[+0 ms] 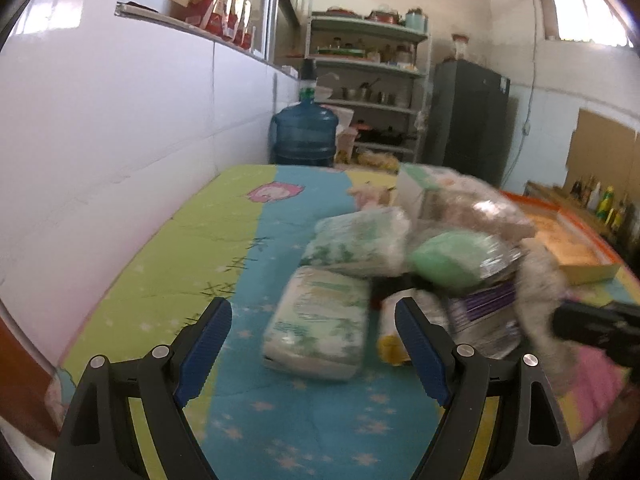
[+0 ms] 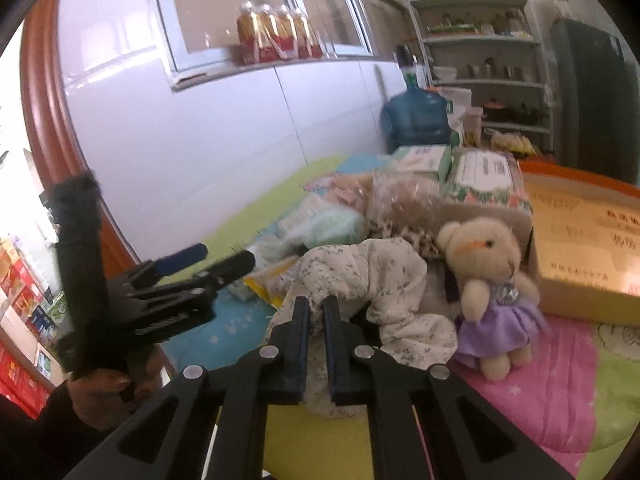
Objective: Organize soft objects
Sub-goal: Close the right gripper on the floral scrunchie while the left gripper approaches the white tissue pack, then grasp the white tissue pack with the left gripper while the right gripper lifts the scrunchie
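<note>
Soft goods, left wrist view: a heap on the bed's cartoon-print quilt, crowded to the right half; the left half lies bare along the white wall, likely the room meant for sorted items.
Nearest pack: a wrapped tissue pack lies flat, straight ahead of the left gripper; a second tissue pack sits just behind it, tilted against the pile.
Left fingers: spread wide, blue pads clear of everything, nothing between them. My reading: held ready, lined up on the near pack as the next pick.
Pile behind: a green round cushion in clear wrap, crinkled plastic over it; details blurred.
Right edge: the right gripper shows only as a dark body pushing into pale cloth; its tips are hidden here.

Soft goods, right wrist view: a floral cloth is bunched at the front of the heap, draped against a teddy bear in a purple dress.
Right fingers: pressed nearly together, pinching a fold of the floral cloth at their tips. A fold is taken because loose fabric offers no edge firm enough otherwise.
Bear: sits upright, leaning back on a cardboard box; lifting the cloth may tip it.
Orange-rimmed box: open, just beside the bear; plausibly the place for sorted things, though I cannot confirm that.
Left gripper: held in a hand at lower left, hovering apart from the pile.
</note>
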Demonstrator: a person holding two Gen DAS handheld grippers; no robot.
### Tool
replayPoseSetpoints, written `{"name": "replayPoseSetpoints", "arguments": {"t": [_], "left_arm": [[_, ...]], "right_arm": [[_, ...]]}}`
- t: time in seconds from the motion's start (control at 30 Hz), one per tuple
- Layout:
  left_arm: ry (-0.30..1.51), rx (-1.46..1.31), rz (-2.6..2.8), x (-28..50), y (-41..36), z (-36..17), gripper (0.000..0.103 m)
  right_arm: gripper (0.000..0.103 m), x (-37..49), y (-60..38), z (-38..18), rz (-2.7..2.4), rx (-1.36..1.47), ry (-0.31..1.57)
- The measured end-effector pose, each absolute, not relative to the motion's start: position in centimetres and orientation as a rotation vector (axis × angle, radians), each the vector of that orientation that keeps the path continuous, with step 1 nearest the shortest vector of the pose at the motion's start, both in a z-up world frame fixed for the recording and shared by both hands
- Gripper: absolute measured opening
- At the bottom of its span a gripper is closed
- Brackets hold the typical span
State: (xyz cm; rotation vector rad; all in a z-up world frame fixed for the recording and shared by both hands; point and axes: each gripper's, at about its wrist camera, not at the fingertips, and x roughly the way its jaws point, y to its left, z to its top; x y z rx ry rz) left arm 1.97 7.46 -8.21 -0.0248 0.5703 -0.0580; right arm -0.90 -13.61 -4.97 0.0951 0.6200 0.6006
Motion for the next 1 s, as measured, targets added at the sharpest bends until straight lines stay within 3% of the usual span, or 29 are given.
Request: {"name": "replayPoseSetpoints", "arguments": {"t": [0.37,0.43,0.47,0.5,1.0], "left_arm": [[0.721,0.017,-0.156,5.5,7.8,-9.6,0.082],[0.741,0.002,-0.168,5.6,7.8,-9.9,0.069],[0.748,-0.013,-0.180,5.7,7.9,-10.1,0.057],[0.746,-0.025,-0.184,5.6,8.0,-10.3,0.054],[0.621,-0.045,-0.118,0.0,9.2,-6.6,0.052]], "right_arm": [[0.008,-0.6,-13.5,-4.5,0.610,0.119,0.617],[0.008,-0.7,-13.5,-4.5,0.617,0.130,0.618],[0.008,-0.7,-13.6,-4.5,0.621,0.134,0.617],[0.008,-0.8,-13.6,-4.4,0.624,0.134,0.615],[0.008,-3.0,-15.1,-2.3,0.691,0.157,0.512]]}}
